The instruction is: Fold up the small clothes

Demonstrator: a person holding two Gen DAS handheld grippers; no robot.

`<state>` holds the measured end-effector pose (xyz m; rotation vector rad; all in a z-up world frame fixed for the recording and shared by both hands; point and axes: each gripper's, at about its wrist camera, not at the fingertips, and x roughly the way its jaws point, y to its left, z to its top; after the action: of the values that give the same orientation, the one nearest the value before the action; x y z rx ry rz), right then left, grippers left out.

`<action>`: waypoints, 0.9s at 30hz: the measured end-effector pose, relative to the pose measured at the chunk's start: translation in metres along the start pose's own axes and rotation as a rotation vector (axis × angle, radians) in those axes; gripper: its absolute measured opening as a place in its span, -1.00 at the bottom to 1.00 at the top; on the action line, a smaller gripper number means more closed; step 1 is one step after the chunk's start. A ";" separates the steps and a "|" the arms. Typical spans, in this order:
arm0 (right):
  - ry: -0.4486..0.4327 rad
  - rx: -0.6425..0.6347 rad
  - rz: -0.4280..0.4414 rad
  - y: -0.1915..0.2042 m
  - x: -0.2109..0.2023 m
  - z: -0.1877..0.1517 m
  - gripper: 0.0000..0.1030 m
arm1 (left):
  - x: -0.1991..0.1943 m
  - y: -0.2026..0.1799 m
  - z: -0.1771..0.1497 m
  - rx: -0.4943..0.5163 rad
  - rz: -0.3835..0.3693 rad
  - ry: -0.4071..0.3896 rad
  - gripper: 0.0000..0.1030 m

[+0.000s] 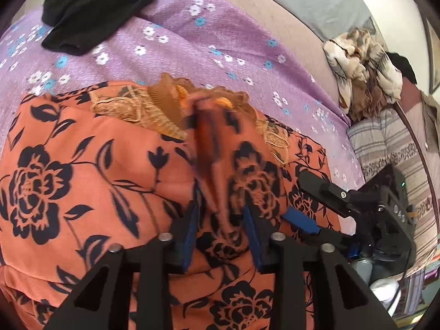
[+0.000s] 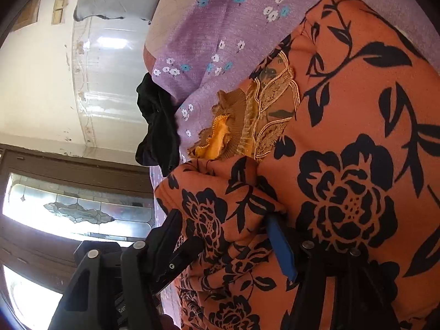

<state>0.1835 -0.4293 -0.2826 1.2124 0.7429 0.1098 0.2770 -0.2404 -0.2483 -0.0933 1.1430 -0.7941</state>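
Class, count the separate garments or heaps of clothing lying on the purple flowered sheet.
3: the orange floral garment nearest, held by both grippers; the black garment at the far left; a cream-and-brown heap at the far right edge. Others may be hidden.

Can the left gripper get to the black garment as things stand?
Probably not directly: the left gripper has a fold of the orange floral garment between its jaws. The black garment lies beyond on open purple sheet, unobstructed once it lets go.
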 end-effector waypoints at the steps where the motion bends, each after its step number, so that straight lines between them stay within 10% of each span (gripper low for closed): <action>1: 0.002 -0.010 -0.010 0.003 -0.001 -0.001 0.31 | 0.002 -0.003 -0.001 0.006 -0.002 0.001 -0.71; 9: -0.015 -0.011 0.050 0.011 -0.039 0.001 0.34 | -0.016 -0.022 0.008 0.054 -0.034 -0.100 -0.85; 13: -0.157 -0.014 0.048 0.006 -0.093 0.010 0.34 | -0.027 -0.052 0.016 0.119 -0.063 -0.137 -0.85; 24: -0.382 -0.020 0.000 -0.004 -0.173 0.024 0.34 | 0.052 -0.162 -0.036 0.443 0.033 0.080 -0.84; 27: -0.372 -0.036 -0.030 -0.005 -0.173 0.028 0.40 | 0.030 -0.157 -0.032 0.471 0.036 0.053 -0.56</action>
<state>0.0659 -0.5324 -0.2030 1.1449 0.4311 -0.1244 0.1744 -0.3631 -0.2149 0.3411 0.9777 -1.0177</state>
